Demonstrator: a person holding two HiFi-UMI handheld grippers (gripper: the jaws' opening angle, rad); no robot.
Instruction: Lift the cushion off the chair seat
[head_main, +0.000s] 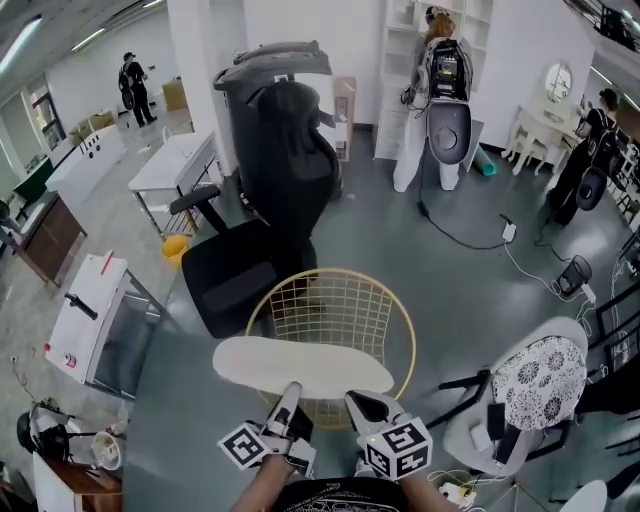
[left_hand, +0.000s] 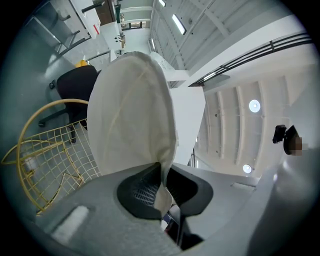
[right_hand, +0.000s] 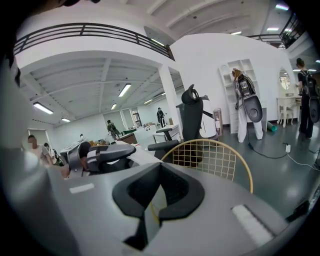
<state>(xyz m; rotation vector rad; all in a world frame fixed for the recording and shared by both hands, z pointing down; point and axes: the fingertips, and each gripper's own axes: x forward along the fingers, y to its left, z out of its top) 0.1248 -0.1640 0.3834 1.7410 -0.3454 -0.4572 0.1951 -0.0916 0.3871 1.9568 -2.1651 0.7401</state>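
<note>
Left gripper (head_main: 290, 392) and right gripper (head_main: 362, 400), my two tools, each clenched near edge of one cushion (head_main: 300, 362), held above front rim of one wire chair (head_main: 330, 269); open floor (head_main: 470, 290) lay right, one black office chair (head_main: 240, 275) just behind.

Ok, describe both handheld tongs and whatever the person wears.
The left tongs and right tongs have pale grey bodies, with black ridged lining in the hollow round the jaws. Each carries a white cube printed with black square markers. The person wears a black top with a light pattern.
</note>
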